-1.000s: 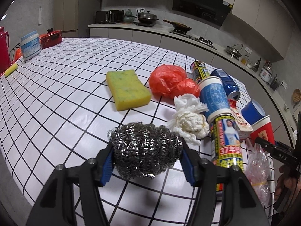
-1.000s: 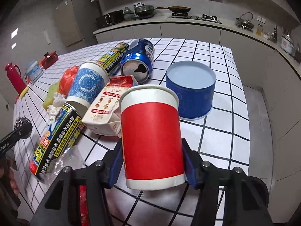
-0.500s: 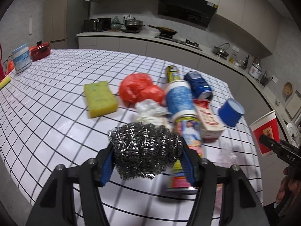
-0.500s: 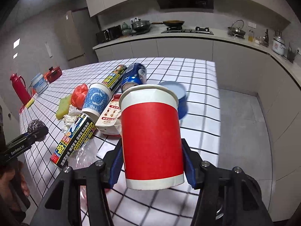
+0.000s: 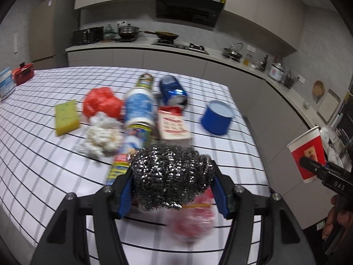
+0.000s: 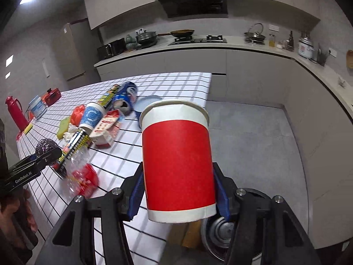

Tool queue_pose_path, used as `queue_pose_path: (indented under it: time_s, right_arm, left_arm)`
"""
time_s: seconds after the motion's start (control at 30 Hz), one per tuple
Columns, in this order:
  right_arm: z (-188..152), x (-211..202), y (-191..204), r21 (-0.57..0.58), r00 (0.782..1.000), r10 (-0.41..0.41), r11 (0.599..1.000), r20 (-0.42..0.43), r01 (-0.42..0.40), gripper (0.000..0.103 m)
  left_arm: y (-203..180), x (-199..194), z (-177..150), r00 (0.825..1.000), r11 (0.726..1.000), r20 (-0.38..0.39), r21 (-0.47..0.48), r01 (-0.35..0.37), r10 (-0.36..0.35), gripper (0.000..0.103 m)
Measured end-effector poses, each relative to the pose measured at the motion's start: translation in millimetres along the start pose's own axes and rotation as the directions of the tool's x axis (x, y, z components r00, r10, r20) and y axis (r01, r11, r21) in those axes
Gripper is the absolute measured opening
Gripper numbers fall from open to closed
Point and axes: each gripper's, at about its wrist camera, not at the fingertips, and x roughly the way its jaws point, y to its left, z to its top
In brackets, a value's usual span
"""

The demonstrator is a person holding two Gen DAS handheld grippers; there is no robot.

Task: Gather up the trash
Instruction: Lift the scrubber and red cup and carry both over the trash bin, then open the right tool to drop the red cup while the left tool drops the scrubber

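My left gripper is shut on a steel wool scrubber and holds it above the near edge of the checked table. My right gripper is shut on a red and white paper cup, upright, off the table's right side over the floor; the cup also shows in the left wrist view. Under the cup a round metal bin shows in part. On the table lie a blue paper cup, a tall printed can, a blue soda can and a white carton.
A yellow sponge, red plastic bag, crumpled tissue, upturned blue cup and a clear bag with red contents lie on the table. A red thermos stands at its far end. Kitchen counters line the back and right walls.
Both grippers have risen and pulled back from the table with their loads. The red cup has moved right, off the table edge and over the floor and bin.
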Motion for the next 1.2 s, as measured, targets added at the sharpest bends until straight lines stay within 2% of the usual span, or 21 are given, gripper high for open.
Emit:
queue_pose_path:
  time_s: [0.33, 0.7, 1.07, 1.2]
  right_arm:
    - [-37.3, -16.0, -75.2, 0.058, 0.997, -0.057, 0.997, -0.046, 0.06, 0.058]
    - [-88.8, 1.1, -150.3, 0.047, 0.989, -0.075, 0.996, -0.13, 0.082, 0.058]
    - [-123.1, 34.3, -185.5, -0.013, 0.981, -0.034, 0.999, -0.192, 0.032, 0.058]
    - [-133.4, 51.2, -188.1, -0.066, 0.976, -0.023, 0.998, -0.217, 0.008, 0.058]
  left_arm:
    - [-99.1, 17.2, -21.8, 0.991, 0.989, -0.072, 0.094, 0.118, -0.112, 0.062]
    - [-204.4, 49.2, -54.3, 0.966, 0.964, -0.165, 0.142, 0.225, -0.201, 0.062]
    - [-240.5, 80.0, -87.9, 0.952, 0.965, -0.243, 0.133, 0.225, -0.189, 0.062]
    - [-245.9, 94.8, -99.9, 0.94, 0.968, -0.278, 0.099, 0.231, -0.197, 0.062]
